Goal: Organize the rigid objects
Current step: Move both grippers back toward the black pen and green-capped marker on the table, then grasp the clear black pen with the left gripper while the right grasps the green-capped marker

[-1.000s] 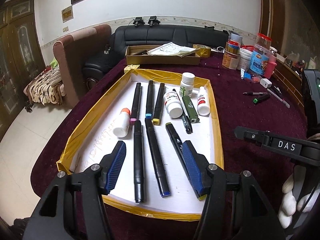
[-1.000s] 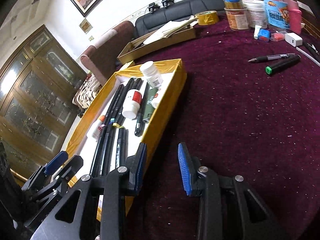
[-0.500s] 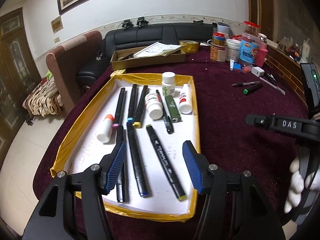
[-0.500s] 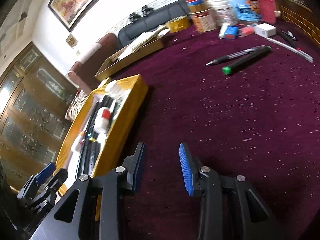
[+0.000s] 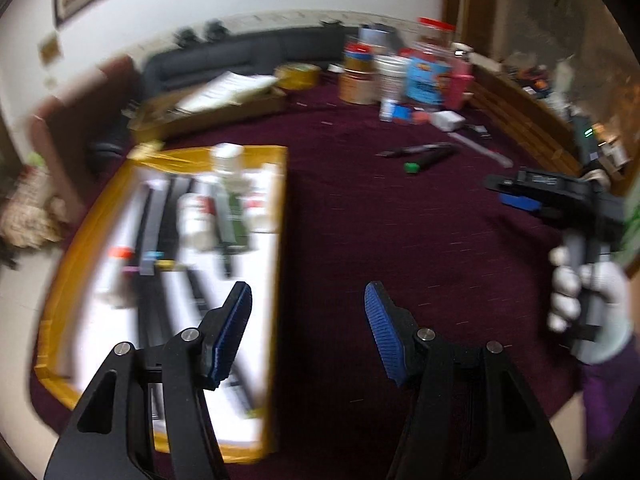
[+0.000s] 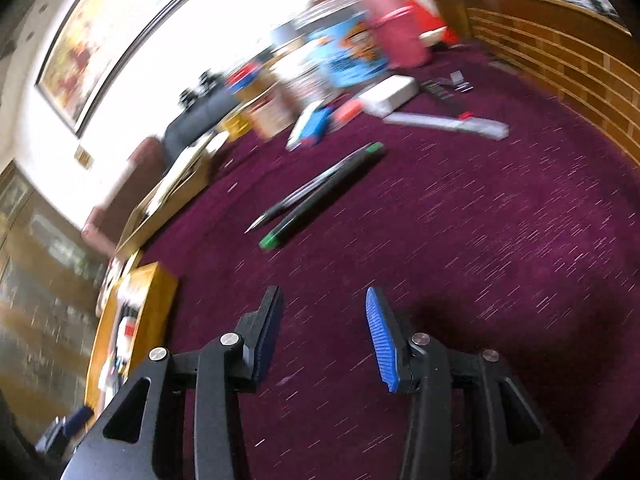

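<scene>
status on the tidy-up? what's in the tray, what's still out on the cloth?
Done: markers and small bottles already lie in the yellow-edged tray. In hand: nothing; the left gripper is open and empty, and the right gripper, jaws just opening with nothing between them, faces the green-capped marker and pen. Left: those two on the cloth, side by side, outside the tray.

On the table (image 5: 360, 220): tray (image 5: 276, 280) at nine o'clock, markers (image 5: 160, 216) and bottles (image 5: 192, 220) inside; marker (image 6: 316, 200) and pen (image 6: 296, 196) side by side at one o'clock; jars (image 5: 424, 76) behind, twelve o'clock.
</scene>
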Demonstrator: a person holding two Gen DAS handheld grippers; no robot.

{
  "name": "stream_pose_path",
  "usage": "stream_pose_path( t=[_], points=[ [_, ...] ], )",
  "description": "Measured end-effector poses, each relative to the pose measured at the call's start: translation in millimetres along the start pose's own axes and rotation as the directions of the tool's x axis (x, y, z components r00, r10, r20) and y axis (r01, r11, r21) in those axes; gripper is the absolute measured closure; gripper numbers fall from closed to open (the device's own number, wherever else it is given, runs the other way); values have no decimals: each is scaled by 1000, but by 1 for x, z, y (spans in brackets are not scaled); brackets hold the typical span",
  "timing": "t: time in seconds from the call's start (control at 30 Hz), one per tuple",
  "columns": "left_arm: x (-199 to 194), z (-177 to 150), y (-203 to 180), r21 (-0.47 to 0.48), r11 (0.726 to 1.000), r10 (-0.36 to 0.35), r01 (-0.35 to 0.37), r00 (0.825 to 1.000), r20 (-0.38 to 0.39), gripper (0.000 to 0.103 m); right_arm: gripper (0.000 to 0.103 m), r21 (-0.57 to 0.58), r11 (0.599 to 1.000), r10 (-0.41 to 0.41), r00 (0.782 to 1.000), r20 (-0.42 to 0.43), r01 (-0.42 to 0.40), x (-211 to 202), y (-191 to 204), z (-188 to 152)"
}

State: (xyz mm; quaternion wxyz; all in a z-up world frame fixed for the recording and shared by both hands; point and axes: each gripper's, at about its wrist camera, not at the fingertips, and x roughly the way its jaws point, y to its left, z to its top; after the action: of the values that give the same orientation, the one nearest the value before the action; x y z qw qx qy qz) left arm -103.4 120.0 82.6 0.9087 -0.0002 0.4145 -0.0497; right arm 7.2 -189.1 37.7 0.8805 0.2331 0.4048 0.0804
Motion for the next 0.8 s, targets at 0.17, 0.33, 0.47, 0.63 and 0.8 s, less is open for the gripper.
stream_pose_path(
  t=[0.17,0.33,0.47,0.63,0.8],
  points=[
    [19,26,-26,21,994,-107,108,994,-29,45,64,67,997,-35,998,60,31,5,-38,29],
    [47,57,-60,81,974,-208,213,976,-65,45,64,104,995,-15,998,63,8,16,-55,37],
    [77,87,-89,165,957,-231,238,971,-60,46,64,149,989,10,1000,26,-13,26,-70,34],
    [122,120,-114,204,954,-209,221,975,-78,46,64,193,979,59,998,27,-63,26,-83,34],
    [167,137,-125,217,957,-175,193,980,-100,46,61,178,982,59,998,29,-64,27,-82,35]
  ],
)
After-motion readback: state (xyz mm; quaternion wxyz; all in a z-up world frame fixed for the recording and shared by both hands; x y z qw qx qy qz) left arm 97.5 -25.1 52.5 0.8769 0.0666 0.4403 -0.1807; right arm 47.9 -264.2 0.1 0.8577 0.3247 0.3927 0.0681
